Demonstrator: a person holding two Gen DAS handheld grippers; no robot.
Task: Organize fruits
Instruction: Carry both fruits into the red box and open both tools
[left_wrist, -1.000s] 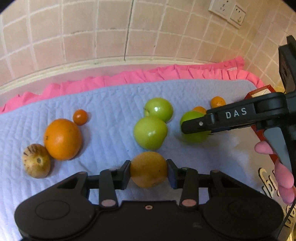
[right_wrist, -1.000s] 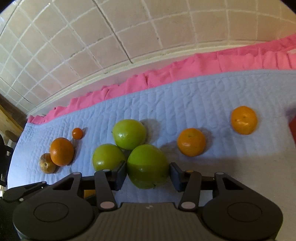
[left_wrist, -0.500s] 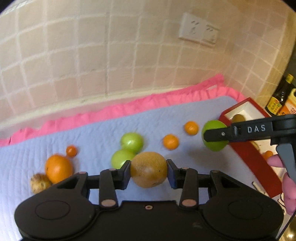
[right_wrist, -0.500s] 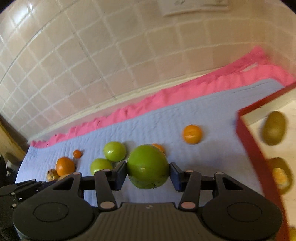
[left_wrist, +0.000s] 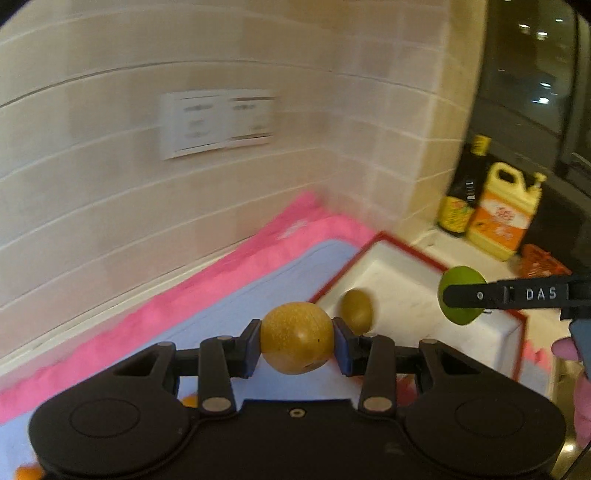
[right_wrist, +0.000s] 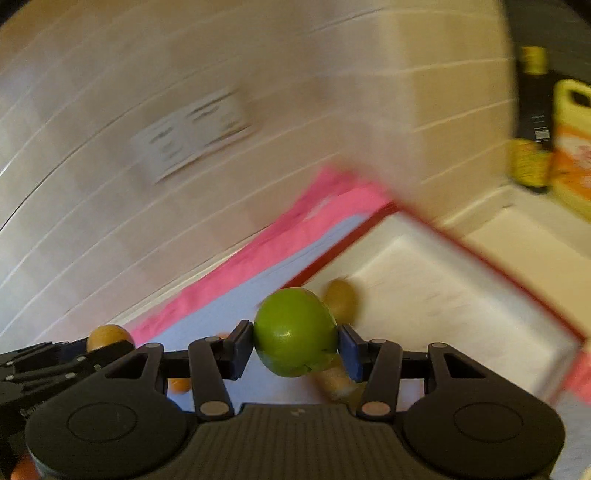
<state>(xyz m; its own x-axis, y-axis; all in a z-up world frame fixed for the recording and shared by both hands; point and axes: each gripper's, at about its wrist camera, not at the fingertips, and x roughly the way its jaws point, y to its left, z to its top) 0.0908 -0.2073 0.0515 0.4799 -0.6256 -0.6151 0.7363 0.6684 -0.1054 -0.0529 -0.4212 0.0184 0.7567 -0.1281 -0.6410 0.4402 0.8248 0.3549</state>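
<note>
Two grippers each carry a fruit above a counter spread with a blue quilted mat edged in a pink frill, set against a tiled wall that bears a white socket plate. Largest of the containers is a shallow white box with a red rim, lying at the mat's far corner. Its bare white floor holds one brownish-green oval fruit near the corner closest to the mat; in the right wrist view a second pale fruit shows just below the held apple, too blurred to place inside or outside the rim. Beyond the box stand a yellow jug and a dark bottle, side by side.

Next, the left gripper pinches a round golden-brown pear between its pads; the skin is finely speckled, with a small dark spot low on the front. It hangs over the mat's edge, just short of the box rim.

Lastly, the right gripper is clamped on a smooth, shiny green apple, held over the box's near corner. Small orange fruits peek out on the mat beneath the grippers.
</note>
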